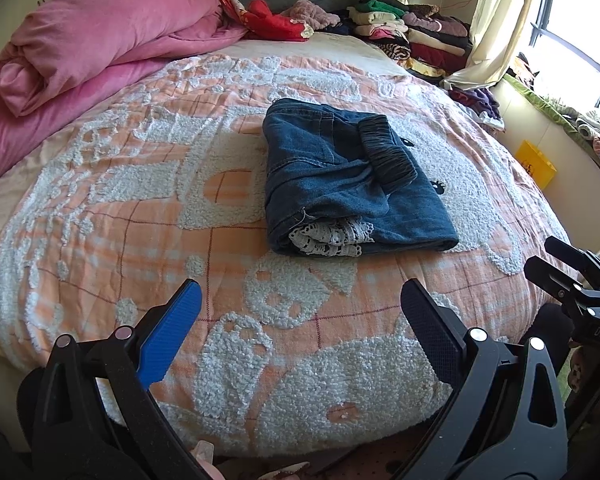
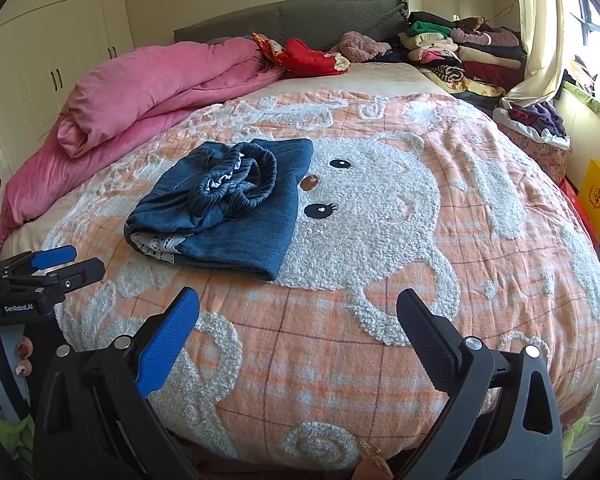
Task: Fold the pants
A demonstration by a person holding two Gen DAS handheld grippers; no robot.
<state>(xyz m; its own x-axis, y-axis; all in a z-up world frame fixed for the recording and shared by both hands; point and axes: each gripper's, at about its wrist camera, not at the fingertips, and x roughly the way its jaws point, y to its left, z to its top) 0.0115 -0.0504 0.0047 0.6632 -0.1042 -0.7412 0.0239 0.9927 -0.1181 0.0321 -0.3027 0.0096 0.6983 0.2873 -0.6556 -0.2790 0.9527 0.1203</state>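
Dark blue denim pants [image 1: 340, 184] lie folded in a compact bundle on the bed, with the elastic waistband on top and white lace trim showing at the near edge. In the right wrist view the pants [image 2: 228, 212] sit left of centre. My left gripper [image 1: 300, 300] hovers open over the near part of the bed, well short of the pants, nothing between its fingers. My right gripper [image 2: 298, 308] is open too, apart from the pants and empty. Each gripper shows in the other's view: the right gripper [image 1: 556, 264] at the right edge, the left gripper [image 2: 60, 264] at the left edge.
The orange checked bedspread [image 1: 236, 248] with fluffy white figures covers the bed. A rolled pink duvet [image 1: 100, 48] lies at the back left. Stacked folded clothes [image 1: 420, 36] sit at the back right by the curtain. A yellow bag [image 2: 598, 196] stands by the wall. A hand [image 2: 4, 364] holds the left gripper.
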